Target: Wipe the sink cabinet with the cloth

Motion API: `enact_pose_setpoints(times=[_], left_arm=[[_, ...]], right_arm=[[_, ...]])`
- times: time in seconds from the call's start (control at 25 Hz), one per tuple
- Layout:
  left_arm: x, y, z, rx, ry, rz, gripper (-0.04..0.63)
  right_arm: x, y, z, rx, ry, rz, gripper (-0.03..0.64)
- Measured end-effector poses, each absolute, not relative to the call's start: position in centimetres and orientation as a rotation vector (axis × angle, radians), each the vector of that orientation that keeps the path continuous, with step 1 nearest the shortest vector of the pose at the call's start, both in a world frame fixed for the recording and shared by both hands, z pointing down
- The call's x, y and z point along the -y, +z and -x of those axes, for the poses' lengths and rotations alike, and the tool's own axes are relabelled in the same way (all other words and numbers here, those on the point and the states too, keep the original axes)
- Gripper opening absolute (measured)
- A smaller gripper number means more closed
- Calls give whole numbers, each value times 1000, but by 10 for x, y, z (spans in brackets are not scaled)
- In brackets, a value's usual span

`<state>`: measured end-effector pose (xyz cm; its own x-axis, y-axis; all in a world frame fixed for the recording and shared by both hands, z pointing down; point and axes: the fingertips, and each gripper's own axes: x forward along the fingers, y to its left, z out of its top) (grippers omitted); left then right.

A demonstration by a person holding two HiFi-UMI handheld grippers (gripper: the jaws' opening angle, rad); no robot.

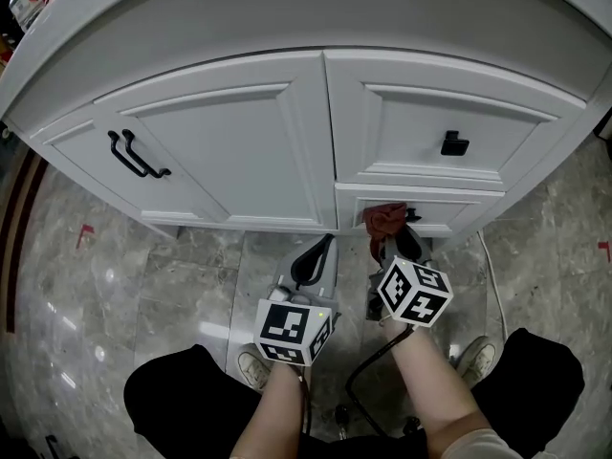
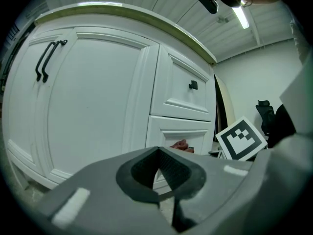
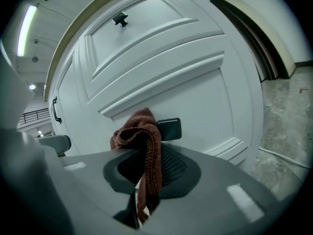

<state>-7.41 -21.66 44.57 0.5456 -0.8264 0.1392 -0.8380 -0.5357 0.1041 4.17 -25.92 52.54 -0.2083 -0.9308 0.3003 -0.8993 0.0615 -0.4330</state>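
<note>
A person crouches on a grey marble floor (image 1: 86,295) in front of a white sink cabinet (image 1: 239,151), holding a gripper in each hand. The right gripper (image 1: 394,239) points at the lower drawer (image 1: 449,213) on the cabinet's right side. Its fingers (image 3: 171,168) are pinching a reddish-brown knitted cloth (image 3: 142,131). One strip of the cloth hangs down between the fingers, while the bunched end sits above and ahead of them. That end lies at the drawer front, just beside the drawer's black knob (image 3: 168,129); whether it actually presses on the panel cannot be told. In the head view the cloth (image 1: 382,218) shows as a small crumpled lump against the same drawer. The left gripper (image 1: 323,247) hangs just to the left of the right one, low in front of the strip between the door and the drawers. Its fingers (image 2: 171,165) are pressed together with nothing between them. Above the lower drawer is a second drawer with a black square knob (image 1: 454,143). The large door on the left carries a long black handle (image 1: 134,156). A thin cable (image 1: 492,275) runs over the floor to the right of the grippers, close to the cabinet's base.
</note>
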Motion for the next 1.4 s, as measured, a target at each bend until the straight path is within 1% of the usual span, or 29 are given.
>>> enact_pose_setpoints(times=[0.16, 0.32, 0.6, 1.0, 1.24, 1.4], left_arm=[[218, 444, 62, 1406, 96, -2630, 0], [219, 441, 42, 1370, 81, -2649, 0], [215, 446, 11, 1300, 101, -2684, 0], [221, 461, 6, 1294, 154, -2674, 0], [224, 463, -9, 1267, 142, -2678, 0], [222, 462, -26, 1234, 133, -2696, 0]], right_arm=[[252, 522, -47, -2269, -845, 1922, 84], [242, 512, -56, -2311, -777, 1939, 84], [234, 510, -97, -2259, -723, 2038, 84], [254, 523, -125, -2178, -809, 2013, 86], [249, 514, -148, -2202, -667, 2125, 86], [245, 510, -175, -2166, -653, 2165, 86]])
